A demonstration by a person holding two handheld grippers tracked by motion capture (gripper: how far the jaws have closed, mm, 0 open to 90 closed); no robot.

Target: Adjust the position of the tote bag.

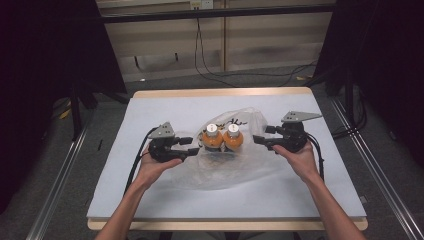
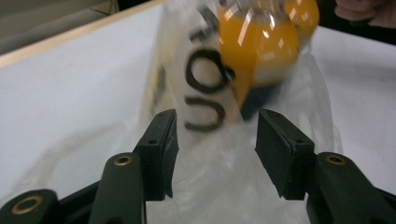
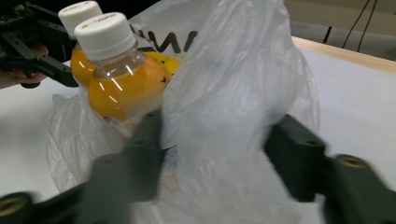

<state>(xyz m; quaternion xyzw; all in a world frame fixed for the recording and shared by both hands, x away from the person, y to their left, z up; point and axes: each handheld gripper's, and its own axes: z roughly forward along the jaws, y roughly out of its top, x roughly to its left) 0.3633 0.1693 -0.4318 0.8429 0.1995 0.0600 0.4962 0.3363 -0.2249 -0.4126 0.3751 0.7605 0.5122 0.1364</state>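
Note:
Two small bottles of orange drink with white caps (image 1: 212, 136) (image 1: 232, 135) stand side by side in a clear plastic bag (image 1: 235, 167) at the table's middle. My left gripper (image 1: 192, 146) is at the bag's left edge, open. In the left gripper view its jaws (image 2: 215, 140) stand apart around loose bag film (image 2: 210, 186) with black lettering, and a bottle (image 2: 259, 46) lies just beyond. My right gripper (image 1: 260, 140) is at the bag's right side, open. In the right gripper view a raised fold of bag (image 3: 233, 70) hangs between its jaws (image 3: 219, 154), beside the nearer bottle (image 3: 121, 79).
The white table top (image 1: 165, 110) has a wooden rim and bare room around the bag. Cables lie on the floor behind the table. The left gripper (image 3: 32, 56) appears at the top left of the right gripper view, behind the bottles.

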